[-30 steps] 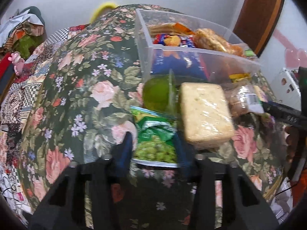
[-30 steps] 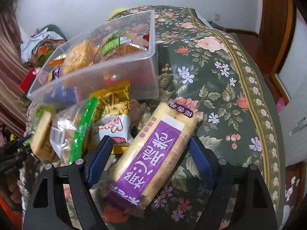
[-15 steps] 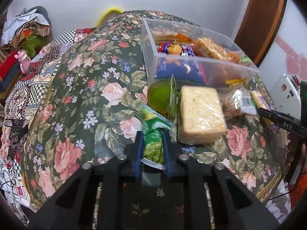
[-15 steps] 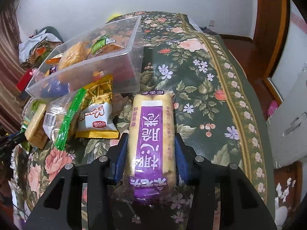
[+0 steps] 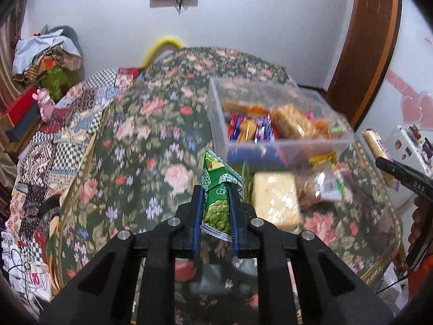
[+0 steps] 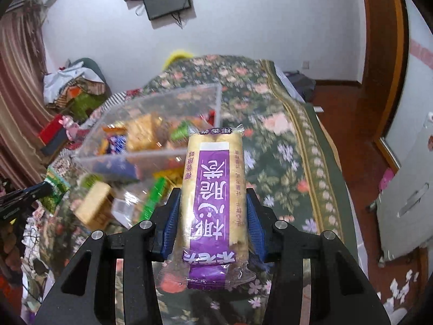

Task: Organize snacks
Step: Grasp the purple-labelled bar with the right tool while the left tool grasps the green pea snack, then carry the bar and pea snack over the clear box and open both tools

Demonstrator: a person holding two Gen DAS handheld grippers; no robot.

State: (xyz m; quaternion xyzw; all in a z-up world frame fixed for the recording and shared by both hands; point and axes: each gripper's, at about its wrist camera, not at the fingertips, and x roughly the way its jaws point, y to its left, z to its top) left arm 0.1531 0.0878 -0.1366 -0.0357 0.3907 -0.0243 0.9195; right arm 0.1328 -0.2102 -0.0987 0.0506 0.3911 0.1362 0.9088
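My left gripper point(image 5: 216, 197) is shut on a green pea snack bag point(image 5: 217, 203), held above the floral tablecloth point(image 5: 140, 162). My right gripper point(image 6: 213, 205) is shut on a long purple-labelled wafer pack point(image 6: 215, 187), also lifted off the table. A clear plastic bin point(image 5: 276, 124) with several snacks inside stands just beyond both. In the left wrist view the wafer pack point(image 5: 374, 146) and the right gripper's finger point(image 5: 400, 173) show at the far right. The right wrist view catches the pea snack bag point(image 6: 55, 189) at its left edge.
In front of the bin lie a pale cracker block point(image 5: 276, 200), a clear bag of brown snacks point(image 5: 316, 187) and a yellow packet point(image 5: 323, 159). A patchwork-covered seat point(image 5: 54, 146) is to the left, a white cabinet point(image 6: 406, 184) to the right.
Both grippers closed on their packs: the left on the pea bag, the right on the wafer pack, which turned lengthwise. Both then rose off the table, and the bin now sits lower in view.
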